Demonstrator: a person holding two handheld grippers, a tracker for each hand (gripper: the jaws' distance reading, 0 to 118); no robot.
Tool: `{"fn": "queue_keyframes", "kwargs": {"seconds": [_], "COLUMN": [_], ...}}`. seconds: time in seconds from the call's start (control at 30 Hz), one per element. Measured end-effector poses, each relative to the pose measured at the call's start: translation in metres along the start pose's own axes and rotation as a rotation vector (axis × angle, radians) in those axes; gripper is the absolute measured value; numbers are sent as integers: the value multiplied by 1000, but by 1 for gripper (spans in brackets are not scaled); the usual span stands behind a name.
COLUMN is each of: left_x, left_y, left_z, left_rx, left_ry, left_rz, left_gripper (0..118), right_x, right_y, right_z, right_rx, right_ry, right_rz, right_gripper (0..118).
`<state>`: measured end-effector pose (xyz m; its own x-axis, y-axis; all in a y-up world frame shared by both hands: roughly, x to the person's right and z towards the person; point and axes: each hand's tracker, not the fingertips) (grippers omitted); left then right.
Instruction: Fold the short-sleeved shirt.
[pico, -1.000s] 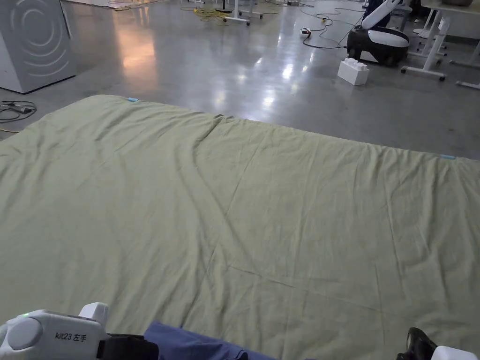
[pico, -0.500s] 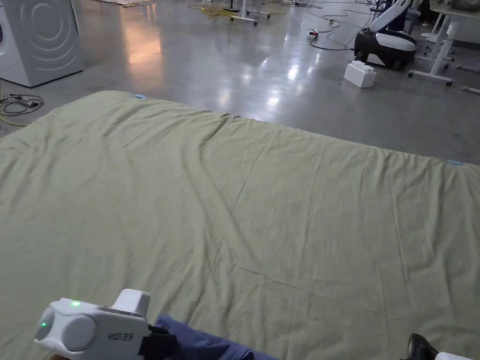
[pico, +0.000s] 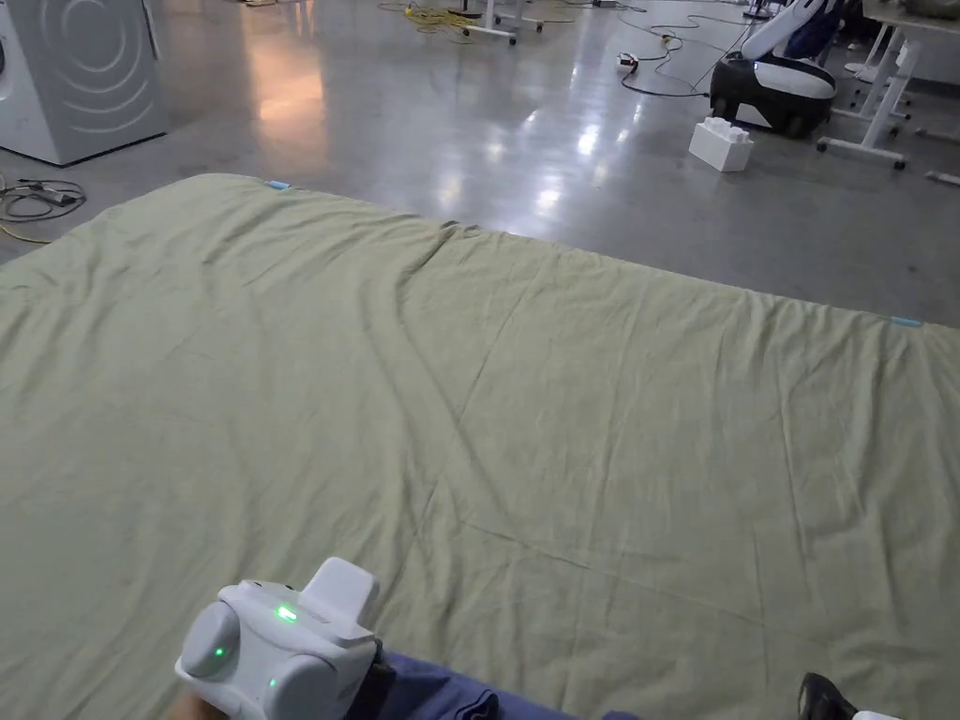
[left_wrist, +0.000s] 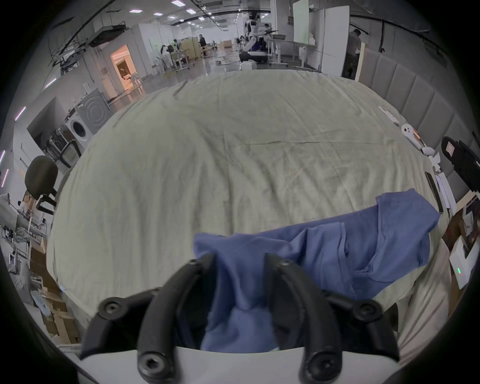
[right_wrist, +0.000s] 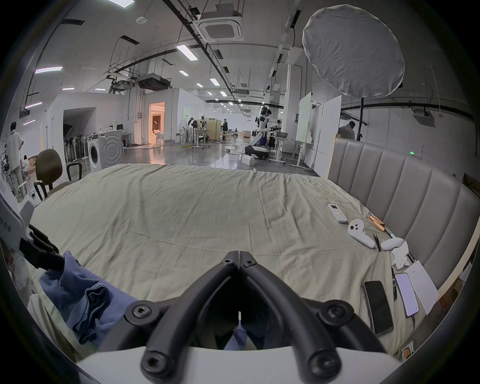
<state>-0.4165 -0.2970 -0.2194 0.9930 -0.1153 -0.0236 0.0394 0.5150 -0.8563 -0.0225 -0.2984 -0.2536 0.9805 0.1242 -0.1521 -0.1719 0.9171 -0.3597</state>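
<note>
1. The left gripper (left_wrist: 240, 262) sits at the near edge of the bed, with blue cloth bunched between its two jaws. The jaws stand a little apart around the cloth, so I cannot tell whether they press on it or merely straddle it.
2. The right gripper (right_wrist: 238, 256) is clenched tip to tip with nothing between the tips. A scrap of blue shows beneath it, low in the right gripper view.
3. The short-sleeved shirt (left_wrist: 363, 246) lies crumpled along the near edge of the bed, running from the left gripper off to the right, with one sleeve or corner lifted at its far right end. In the head view a little of it peeks out beside the left gripper's white housing (pico: 281, 652).
4. The shirt is a plain mid-blue knit, rumpled into soft ridges, with a hem or seam line across its middle. No print shows.
5. It looks light and limp and will likely sag and fold on itself wherever it is not held. It seems neither slippery nor fragile, though it may drag on the wrinkled green bedsheet (pico: 525, 394).
6. The better holds are probably the shoulder seams or two hem corners, one per gripper, so the cloth can be shaken flat on the open sheet farther in.
7. Phones (right_wrist: 378, 306), a remote and controllers lie far right by the padded headboard (right_wrist: 405, 197), well apart from the shirt.
</note>
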Motion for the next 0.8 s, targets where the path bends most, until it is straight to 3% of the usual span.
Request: {"fn": "queue_keyframes", "kwargs": {"seconds": [0.17,0.3,0.5,0.67,0.8], "left_x": [-1,25,64,73,59], "left_y": [4,4,-10,-22,-30], "left_z": [3,-21,-64,-73,-72], "left_rx": [-10,-49,-129,-146,-125], "left_ry": [-128,-177,-328,-336,-420], "left_rz": [34,19,123,176,310], "left_gripper": [45,22,12,11,11], "right_x": [1,0,3,8,8], "right_y": [-2,-3,-7,-9,-10], "right_z": [-2,-1,3,4,5], "right_rx": [-6,-9,-14,-18,-20], "right_ry": [-2,3,-4,-17,-16], "right_rz": [-16,-26,-24,-33,-35], "right_gripper": [0,0,0,0,0]}}
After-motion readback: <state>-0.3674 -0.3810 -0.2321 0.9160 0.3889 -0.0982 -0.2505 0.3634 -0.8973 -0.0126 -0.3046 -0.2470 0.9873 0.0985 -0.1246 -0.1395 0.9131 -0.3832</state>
